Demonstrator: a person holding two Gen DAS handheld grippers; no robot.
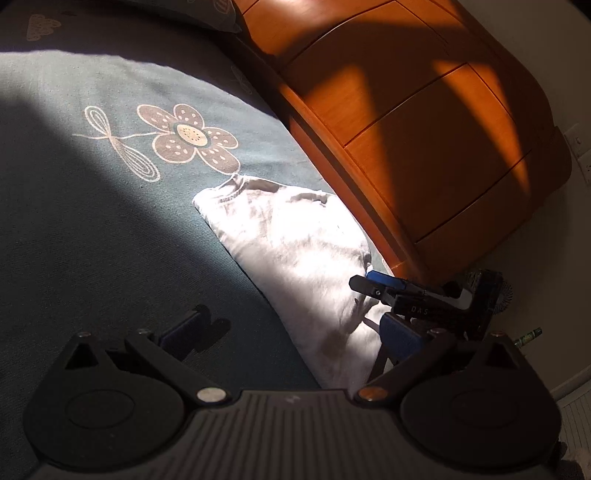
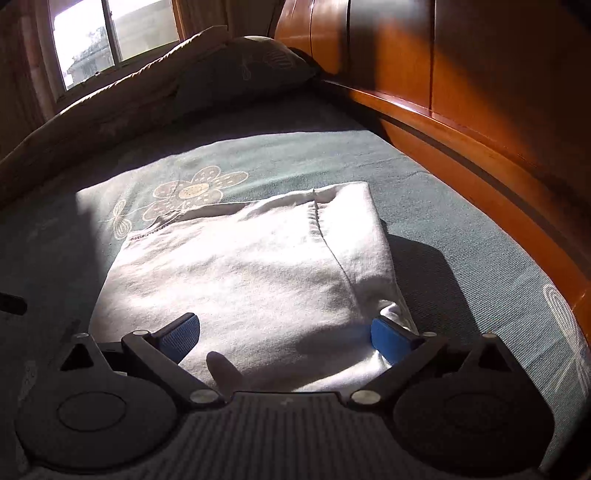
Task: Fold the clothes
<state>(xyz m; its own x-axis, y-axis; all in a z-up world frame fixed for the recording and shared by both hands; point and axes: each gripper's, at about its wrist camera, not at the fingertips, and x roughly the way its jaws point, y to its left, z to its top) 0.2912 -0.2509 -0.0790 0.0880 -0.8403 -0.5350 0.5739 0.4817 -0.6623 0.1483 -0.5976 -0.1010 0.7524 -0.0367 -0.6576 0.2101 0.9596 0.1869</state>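
Note:
A folded white garment [image 1: 295,251] lies in a patch of sunlight on the grey-green bedspread [image 1: 110,229], close to the wooden side of the bed. My left gripper [image 1: 291,336] is open, its right finger at the garment's near corner and its left finger over bare bedspread. In the left wrist view my right gripper [image 1: 373,284] reaches in from the right at the garment's edge. In the right wrist view the garment [image 2: 251,266] fills the middle, a stitched seam running down it. My right gripper [image 2: 286,338] stands open, straddling the garment's near edge without clamping it.
An orange wooden panelled board [image 1: 424,129] runs along the bed's right side [image 2: 480,110]. A pillow [image 2: 243,70] and a rolled quilt [image 2: 110,110] lie at the far end under a window [image 2: 110,33]. A flower print [image 1: 188,136] marks the bedspread. A dark tip [image 2: 11,302] shows at the left edge.

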